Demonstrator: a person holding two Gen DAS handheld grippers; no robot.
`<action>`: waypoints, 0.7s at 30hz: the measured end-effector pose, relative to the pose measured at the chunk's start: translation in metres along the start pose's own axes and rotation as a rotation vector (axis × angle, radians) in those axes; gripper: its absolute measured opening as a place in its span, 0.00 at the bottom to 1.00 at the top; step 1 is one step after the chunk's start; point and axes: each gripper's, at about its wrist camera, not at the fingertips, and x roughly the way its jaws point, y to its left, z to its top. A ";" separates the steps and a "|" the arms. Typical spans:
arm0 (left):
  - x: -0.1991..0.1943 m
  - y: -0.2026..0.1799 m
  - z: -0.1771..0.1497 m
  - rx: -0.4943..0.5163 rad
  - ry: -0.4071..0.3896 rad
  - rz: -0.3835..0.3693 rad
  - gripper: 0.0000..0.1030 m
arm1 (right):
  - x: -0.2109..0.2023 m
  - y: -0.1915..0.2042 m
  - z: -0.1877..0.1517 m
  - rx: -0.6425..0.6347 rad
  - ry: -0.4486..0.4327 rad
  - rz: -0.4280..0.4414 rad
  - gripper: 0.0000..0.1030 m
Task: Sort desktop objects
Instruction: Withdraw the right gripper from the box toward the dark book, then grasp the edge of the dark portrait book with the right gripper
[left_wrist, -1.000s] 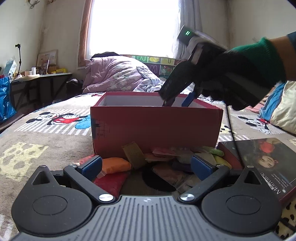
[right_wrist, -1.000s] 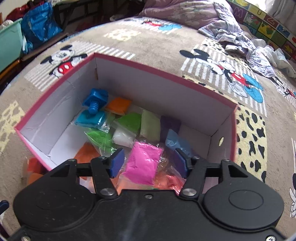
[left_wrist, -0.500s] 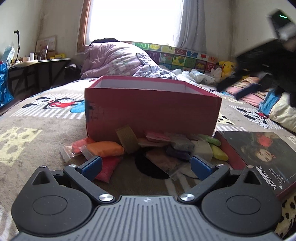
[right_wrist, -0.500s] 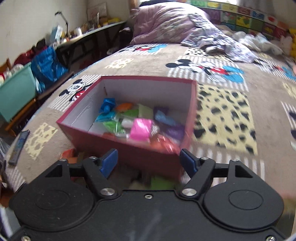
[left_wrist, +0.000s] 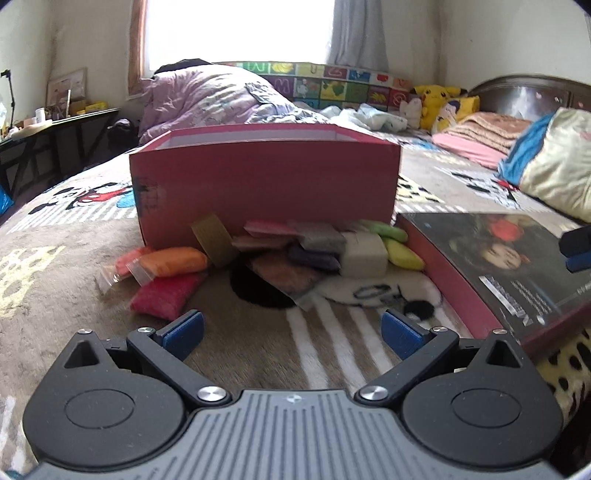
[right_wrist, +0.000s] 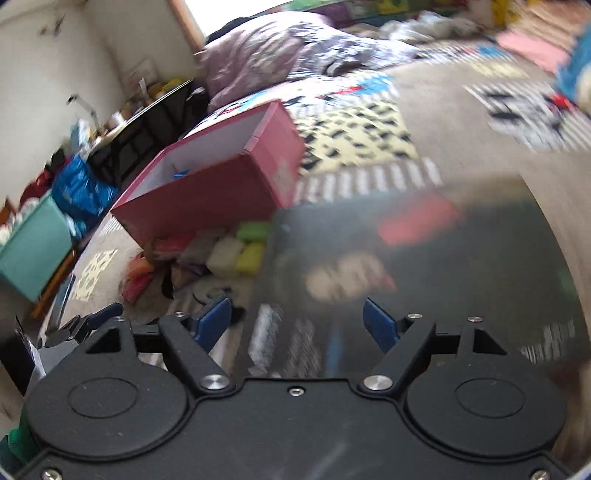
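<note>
The task looks only partly done. Many packets (left_wrist: 173, 260) lie in a heap on the blanket (left_wrist: 55, 295), touching the front wall of the box (left_wrist: 266, 184); its inside is almost hidden. The left gripper (left_wrist: 291, 330) and right gripper (right_wrist: 297, 319) both gape wide, holding nothing. A book (left_wrist: 509, 273) lies just beside the heap on the right, so I judge the approach is freer from the left.

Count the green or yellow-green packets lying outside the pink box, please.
2. Both lie at the pile's right end beside the book: the green packet against the pink box, the yellow-green packet in front of it. More may hide under the pile.
</note>
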 end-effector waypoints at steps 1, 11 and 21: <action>-0.001 -0.003 -0.002 0.013 0.004 -0.002 1.00 | -0.004 -0.007 -0.007 0.023 -0.011 -0.001 0.77; -0.009 -0.034 -0.012 0.042 0.005 -0.207 1.00 | -0.047 -0.073 -0.022 0.213 -0.247 -0.098 0.78; 0.007 -0.052 -0.006 -0.088 0.031 -0.350 1.00 | -0.040 -0.132 -0.009 0.288 -0.281 -0.216 0.79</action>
